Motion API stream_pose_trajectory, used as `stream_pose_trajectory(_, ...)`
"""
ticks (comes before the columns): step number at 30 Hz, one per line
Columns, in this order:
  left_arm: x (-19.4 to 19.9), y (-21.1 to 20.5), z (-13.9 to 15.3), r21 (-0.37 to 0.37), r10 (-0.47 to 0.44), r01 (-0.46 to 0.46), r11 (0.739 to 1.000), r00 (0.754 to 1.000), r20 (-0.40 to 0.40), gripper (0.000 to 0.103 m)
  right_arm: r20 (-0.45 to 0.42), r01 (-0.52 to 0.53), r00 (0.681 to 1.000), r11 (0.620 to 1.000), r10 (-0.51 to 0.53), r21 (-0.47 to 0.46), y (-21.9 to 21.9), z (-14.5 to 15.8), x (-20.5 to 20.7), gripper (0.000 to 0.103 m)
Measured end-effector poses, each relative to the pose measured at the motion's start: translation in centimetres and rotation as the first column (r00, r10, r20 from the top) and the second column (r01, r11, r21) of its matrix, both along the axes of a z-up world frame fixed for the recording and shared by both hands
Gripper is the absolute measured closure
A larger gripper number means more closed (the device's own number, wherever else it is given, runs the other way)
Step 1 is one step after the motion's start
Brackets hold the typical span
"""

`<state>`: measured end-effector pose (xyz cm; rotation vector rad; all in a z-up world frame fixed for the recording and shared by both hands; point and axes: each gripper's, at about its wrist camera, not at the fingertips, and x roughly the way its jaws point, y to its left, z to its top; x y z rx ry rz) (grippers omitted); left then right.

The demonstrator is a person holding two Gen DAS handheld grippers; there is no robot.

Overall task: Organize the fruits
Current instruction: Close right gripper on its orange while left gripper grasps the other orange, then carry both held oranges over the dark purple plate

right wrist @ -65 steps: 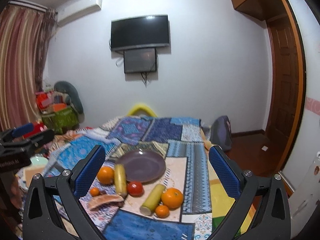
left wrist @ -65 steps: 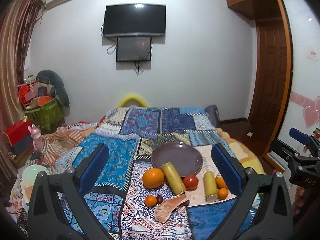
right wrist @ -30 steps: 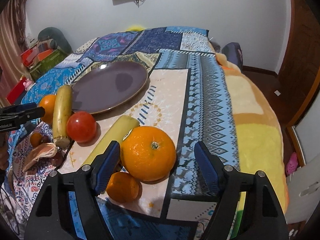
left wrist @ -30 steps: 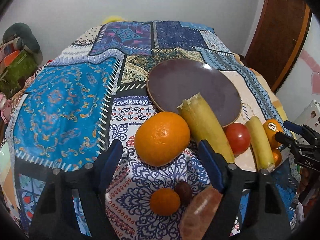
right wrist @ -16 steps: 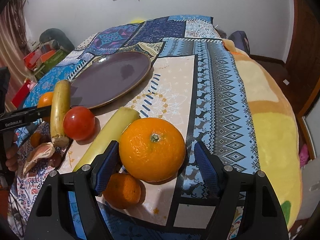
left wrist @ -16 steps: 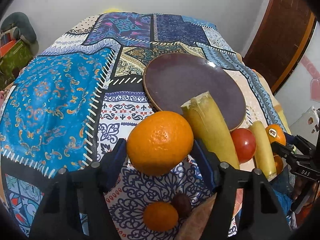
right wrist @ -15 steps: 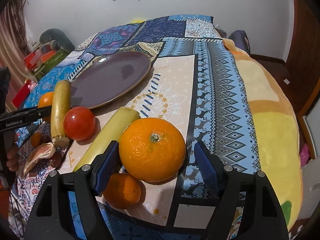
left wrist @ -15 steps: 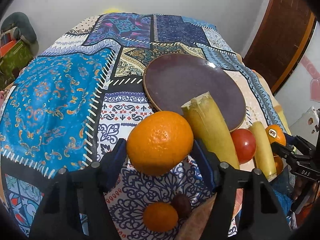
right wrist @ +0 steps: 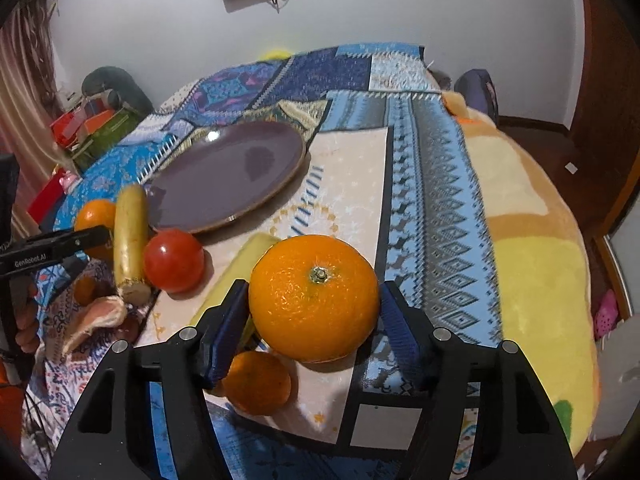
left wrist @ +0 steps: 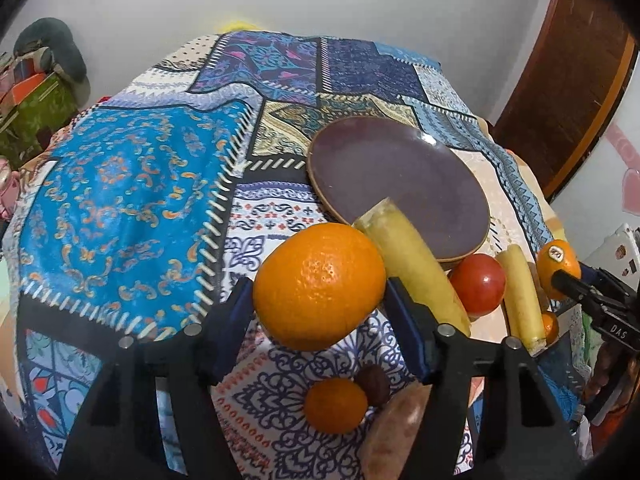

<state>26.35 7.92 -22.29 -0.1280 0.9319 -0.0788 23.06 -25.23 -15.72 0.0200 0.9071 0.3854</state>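
My left gripper (left wrist: 316, 292) is shut on a large orange (left wrist: 316, 276), with both blue pads against its sides. Just behind it lies the purple plate (left wrist: 400, 176), bare, on the patchwork bedspread. In the right wrist view my right gripper (right wrist: 314, 300) has its jaws closing on a second large orange (right wrist: 314, 296), stem end up, and both pads touch its skin. The plate (right wrist: 224, 176) sits up and to the left of that orange. I cannot tell whether either orange is off the cloth.
Around the oranges lie two yellow peeled pieces (left wrist: 412, 264) (left wrist: 520, 296), a tomato (left wrist: 478, 290), a small orange (left wrist: 336, 404), a dark little fruit (left wrist: 373, 384) and a pinkish segment (left wrist: 396, 436). Another small orange (right wrist: 256, 382) sits under the right jaws. The bed edge (right wrist: 560, 280) drops off right.
Both grippers dropped from a view of the room to the fruit on the bed. Each pair of jaws narrowed until its pads met a large orange.
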Motion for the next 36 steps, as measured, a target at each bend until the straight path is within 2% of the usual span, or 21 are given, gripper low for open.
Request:
stream_pose_trajectory(11,-1.9,0.6,5.0,0.008,0.019,-0.02,1.0,0.993,0.116,0.037,0.121,-0.005,0.993,1.0,0.005,0.002,1.0,4.5,0.0,0.041)
stream_pose_trajectory(22,-1.4,-1.0,10.1,0.012,-0.002,-0.001,1.0,0.972,0.233,0.037,0.266,-0.031,0.964,1.0,0.028,0.006,3.0,9.4,1.5,0.041)
stream_pose_trajectory(29,0.8,-1.6,11.4,0.037,0.01,-0.02,0.999,0.964,0.267,0.037,0.342,-0.044,0.939,0.999,0.047,-0.016,4.8,11.1,3.3,0.041)
stream_pose_trajectory(36,3.7,-2.1,11.0,0.064,0.0,-0.017,0.998,0.966,0.26,0.037,0.351,-0.058,0.934,0.998,0.068,-0.039,6.4,10.4,5.4,0.041)
